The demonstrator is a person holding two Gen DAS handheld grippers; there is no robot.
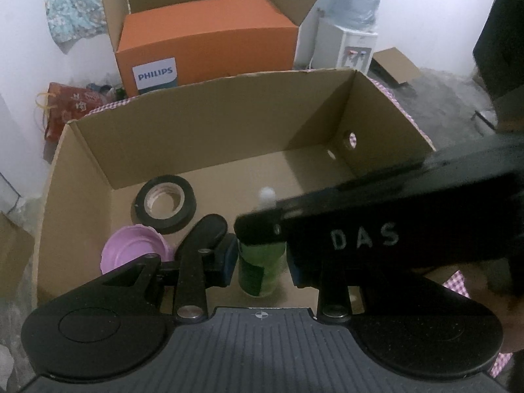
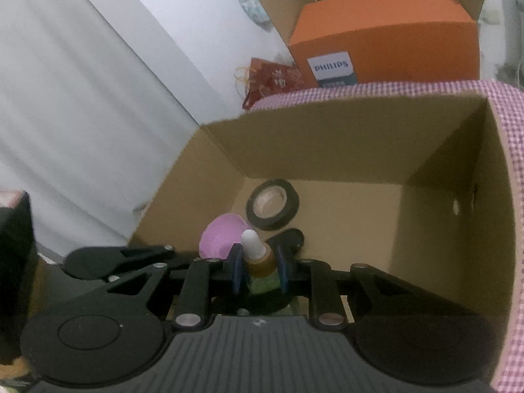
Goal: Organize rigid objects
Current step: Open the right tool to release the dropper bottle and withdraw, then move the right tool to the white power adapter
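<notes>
Both pairs of my fingers are clamped on one dropper bottle (image 1: 260, 270), green-labelled with an amber neck and a white tip. On my left gripper (image 1: 262, 262) the blue pads (image 1: 229, 263) press the bottle's green body from either side. My right gripper (image 2: 258, 270) pinches higher up, its blue pads (image 2: 236, 271) closed around the amber neck just below the white tip; in the left wrist view its black finger, lettered DAS, crosses over the bottle's top. The bottle stands roughly upright inside the open cardboard box (image 1: 203, 121), near the front left of its floor, though I cannot tell whether its base touches the cardboard, since my own fingers hide it. Just beside it, to the left, lies a pink lid (image 2: 222, 237), and beyond that a roll of black tape (image 1: 165, 203) lies flat on the box floor, apart from the bottle. Behind the box sits an orange Philips carton (image 1: 209, 46) inside another open carton.
</notes>
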